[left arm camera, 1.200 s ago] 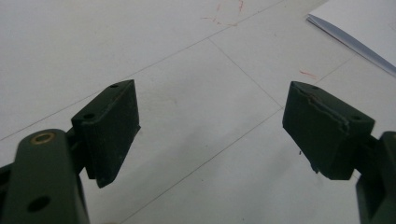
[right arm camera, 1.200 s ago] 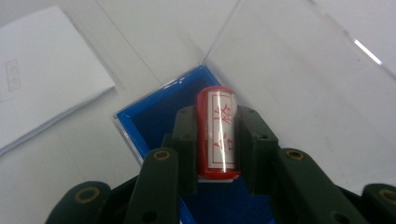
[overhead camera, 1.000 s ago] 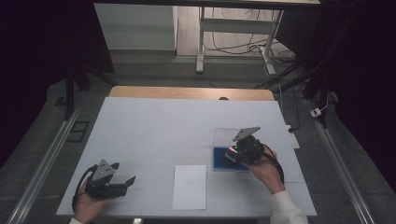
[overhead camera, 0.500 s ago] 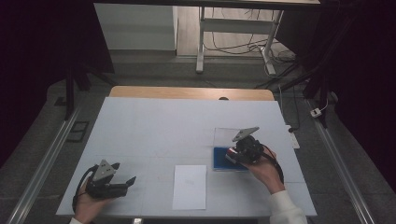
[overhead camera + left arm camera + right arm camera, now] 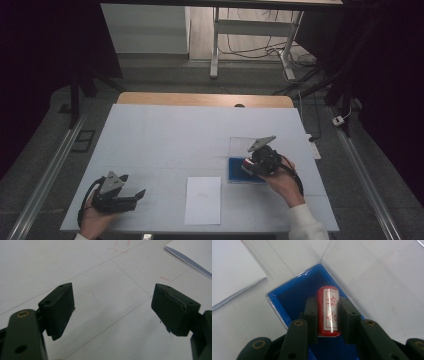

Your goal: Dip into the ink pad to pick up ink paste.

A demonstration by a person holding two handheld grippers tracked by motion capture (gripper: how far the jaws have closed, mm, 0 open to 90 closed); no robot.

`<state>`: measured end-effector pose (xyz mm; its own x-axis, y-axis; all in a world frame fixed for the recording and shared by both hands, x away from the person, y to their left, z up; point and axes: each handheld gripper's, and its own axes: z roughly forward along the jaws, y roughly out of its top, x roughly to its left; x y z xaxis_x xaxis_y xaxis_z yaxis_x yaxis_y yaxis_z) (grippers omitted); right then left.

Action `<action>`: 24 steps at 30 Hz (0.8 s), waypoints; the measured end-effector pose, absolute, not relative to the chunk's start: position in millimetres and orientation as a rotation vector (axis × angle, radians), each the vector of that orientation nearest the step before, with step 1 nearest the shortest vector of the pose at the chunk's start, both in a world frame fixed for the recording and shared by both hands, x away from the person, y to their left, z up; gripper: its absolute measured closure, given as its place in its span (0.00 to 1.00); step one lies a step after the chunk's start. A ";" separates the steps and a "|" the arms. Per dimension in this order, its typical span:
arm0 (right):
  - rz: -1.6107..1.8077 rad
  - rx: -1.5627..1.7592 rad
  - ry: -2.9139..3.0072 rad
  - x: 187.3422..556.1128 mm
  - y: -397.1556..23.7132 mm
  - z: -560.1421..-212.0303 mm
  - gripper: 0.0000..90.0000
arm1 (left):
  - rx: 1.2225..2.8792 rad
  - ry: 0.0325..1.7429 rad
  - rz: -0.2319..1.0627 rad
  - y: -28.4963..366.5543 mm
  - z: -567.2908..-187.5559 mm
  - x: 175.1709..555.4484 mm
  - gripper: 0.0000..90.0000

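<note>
1. The red stamp [image 5: 328,311] sits clamped between the fingers [image 5: 311,320] of your right gripper [image 5: 256,162], its labelled side facing up, its far end over the dark pad of the blue ink box [image 5: 287,298].
2. The box's clear lid [image 5: 372,277] lies folded open on the surface [image 5: 200,135], so opening it is done; I judge you are at the inking step, though I cannot tell whether the stamp's face touches the pad.
3. What looks left: carrying the stamp to the white paper [image 5: 203,200], which lies just beside the box and appears unmarked.
4. Your left gripper [image 5: 127,196] rests near the paper's other side, its fingers [image 5: 60,307] wide apart and holding nothing.
</note>
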<state>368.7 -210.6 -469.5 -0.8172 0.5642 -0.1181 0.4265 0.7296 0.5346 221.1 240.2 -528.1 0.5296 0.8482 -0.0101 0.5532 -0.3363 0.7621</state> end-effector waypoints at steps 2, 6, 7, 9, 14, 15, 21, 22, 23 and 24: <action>0.717 0.782 2.663 369.1 -210.1 -469.4 0.78 | 2.033 1.135 0.513 240.2 -528.0 221.0 0.21; 0.692 0.802 2.671 370.1 -208.2 -469.6 0.78 | 2.034 1.138 0.512 239.8 -528.1 221.1 0.21; 0.682 0.809 2.676 370.6 -207.3 -470.2 0.78 | 2.033 1.138 0.512 239.7 -528.2 221.1 0.21; 0.670 0.814 2.681 371.5 -206.3 -470.3 0.78 | 2.032 1.139 0.511 239.8 -528.0 221.1 0.21; 0.645 0.817 2.666 369.1 -203.5 -471.7 0.78 | 2.026 1.142 0.507 239.6 -527.0 220.7 0.21; 0.643 0.810 2.666 368.7 -203.7 -471.8 0.78 | 2.026 1.142 0.507 239.4 -526.7 220.5 0.21; 0.662 0.821 2.656 368.0 -204.9 -473.5 0.78 | 2.023 1.139 0.510 238.3 -525.5 220.2 0.21; 0.661 0.824 2.656 368.3 -205.1 -473.6 0.78 | 2.023 1.140 0.510 238.1 -525.5 220.2 0.21; 0.663 0.819 2.659 368.5 -205.9 -473.6 0.78 | 2.023 1.140 0.510 237.9 -525.4 220.2 0.21; 0.670 0.816 2.658 368.8 -206.5 -473.9 0.78 | 2.024 1.140 0.510 237.9 -525.4 220.2 0.21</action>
